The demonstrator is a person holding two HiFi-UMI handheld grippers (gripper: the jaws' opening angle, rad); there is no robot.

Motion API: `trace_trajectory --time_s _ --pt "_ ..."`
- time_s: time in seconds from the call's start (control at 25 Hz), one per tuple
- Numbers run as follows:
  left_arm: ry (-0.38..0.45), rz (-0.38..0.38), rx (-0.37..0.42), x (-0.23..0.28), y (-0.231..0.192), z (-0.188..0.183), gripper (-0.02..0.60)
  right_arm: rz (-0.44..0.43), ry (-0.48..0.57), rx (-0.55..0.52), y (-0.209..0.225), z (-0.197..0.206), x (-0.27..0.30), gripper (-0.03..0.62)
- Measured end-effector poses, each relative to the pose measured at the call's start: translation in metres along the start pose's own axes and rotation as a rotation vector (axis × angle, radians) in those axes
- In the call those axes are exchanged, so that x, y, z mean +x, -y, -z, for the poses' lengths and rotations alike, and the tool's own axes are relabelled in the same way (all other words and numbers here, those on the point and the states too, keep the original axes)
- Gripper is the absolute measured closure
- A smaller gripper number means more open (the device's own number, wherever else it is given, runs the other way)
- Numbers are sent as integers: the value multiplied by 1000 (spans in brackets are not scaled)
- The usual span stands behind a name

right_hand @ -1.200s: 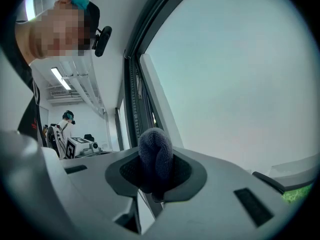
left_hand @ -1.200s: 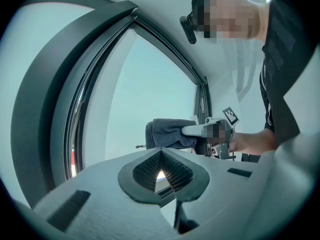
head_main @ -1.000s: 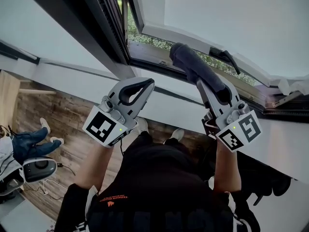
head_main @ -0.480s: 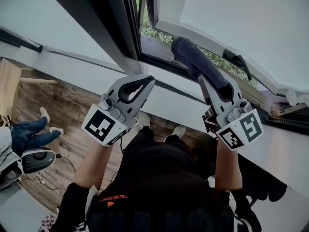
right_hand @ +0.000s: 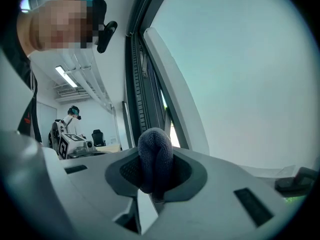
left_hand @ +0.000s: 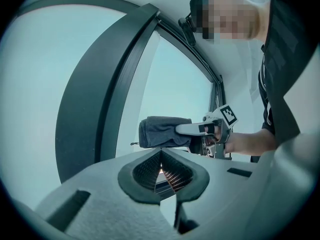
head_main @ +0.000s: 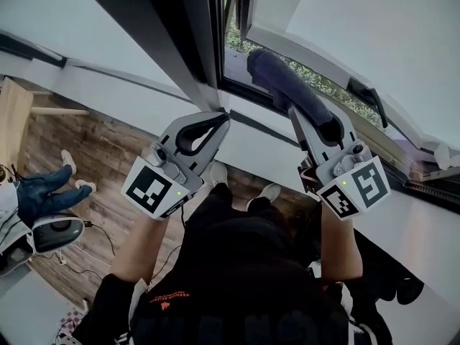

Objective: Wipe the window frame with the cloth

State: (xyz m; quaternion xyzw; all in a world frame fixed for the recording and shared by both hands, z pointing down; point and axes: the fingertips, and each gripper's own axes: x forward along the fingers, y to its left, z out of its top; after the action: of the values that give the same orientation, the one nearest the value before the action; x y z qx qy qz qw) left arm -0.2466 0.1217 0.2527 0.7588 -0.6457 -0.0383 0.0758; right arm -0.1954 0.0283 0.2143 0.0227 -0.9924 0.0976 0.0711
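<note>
Cloth (head_main: 287, 90) partly hidden between jaws

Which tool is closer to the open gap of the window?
Right. The right tool grips the cloth, whose tip reaches up to the window gap. The left tool sits lower, shut and empty, under the dark frame.
</note>
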Motion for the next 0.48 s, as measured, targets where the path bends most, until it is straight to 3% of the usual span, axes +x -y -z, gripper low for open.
trace_trajectory --time_s 0.16,0.48 --pt "25 2 -17 -1 -7 1 561 4 -20 -10 -1 12 14 526" --pt "-13 -17 -43 -4 -23 23 561 9 -74 4 1 45 42 526"
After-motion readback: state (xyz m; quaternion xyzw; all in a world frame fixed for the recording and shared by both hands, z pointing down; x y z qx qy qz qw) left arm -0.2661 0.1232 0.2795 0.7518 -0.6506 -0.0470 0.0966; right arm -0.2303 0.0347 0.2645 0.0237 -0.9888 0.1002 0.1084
